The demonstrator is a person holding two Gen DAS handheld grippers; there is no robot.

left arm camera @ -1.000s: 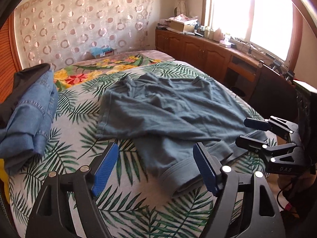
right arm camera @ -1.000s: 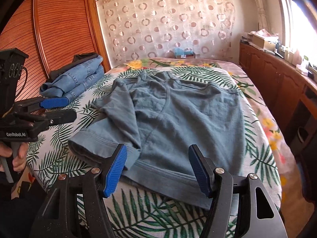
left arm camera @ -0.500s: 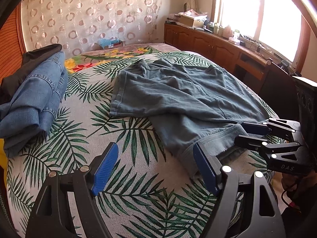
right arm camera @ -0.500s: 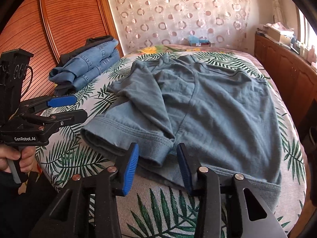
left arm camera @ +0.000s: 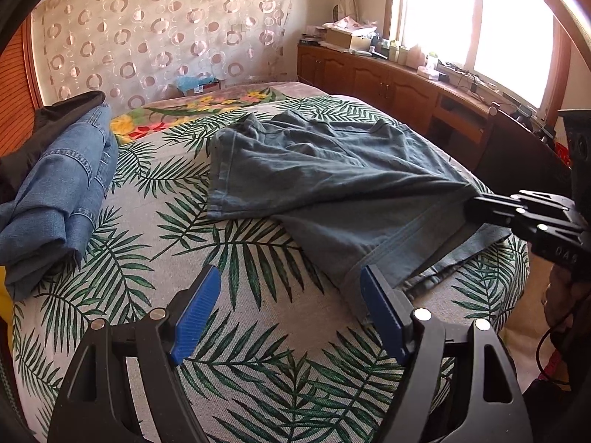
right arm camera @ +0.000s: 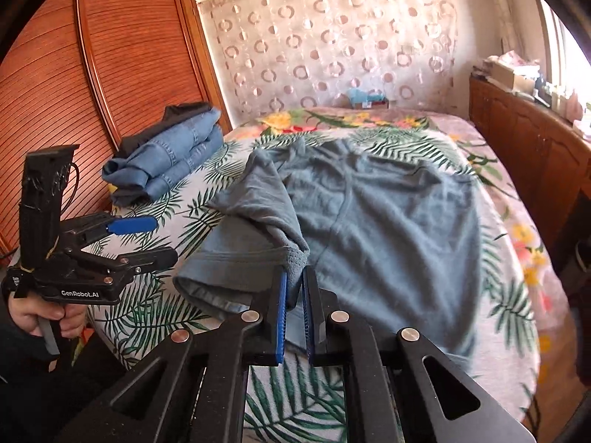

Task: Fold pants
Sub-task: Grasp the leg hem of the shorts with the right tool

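Left wrist view: left gripper (left arm camera: 290, 310), blue-padded fingers (left arm camera: 195, 313) wide apart, nothing between them, held over the leaf-print bedspread (left arm camera: 122, 258). Grey-blue pants (left arm camera: 332, 173) lie spread across the bed, one leg hem just beside the right-hand finger. Right gripper (left arm camera: 474, 208) at the frame's right edge, fingers together, pinching a raised fold of the pants. Folded blue jeans (left arm camera: 59, 192) at the left, well apart from the pants. Wooden cabinets (left arm camera: 388, 81) under the window.

Right wrist view: right gripper (right arm camera: 293, 291), fingers clamped on a bunched cuff of the pants (right arm camera: 388, 229), cloth lifted off the bed. Left gripper (right arm camera: 147, 240) at the left, fingers apart and empty, its handle in a hand (right arm camera: 40, 313). Jeans (right arm camera: 173, 155) beside the wooden wardrobe doors (right arm camera: 92, 92).
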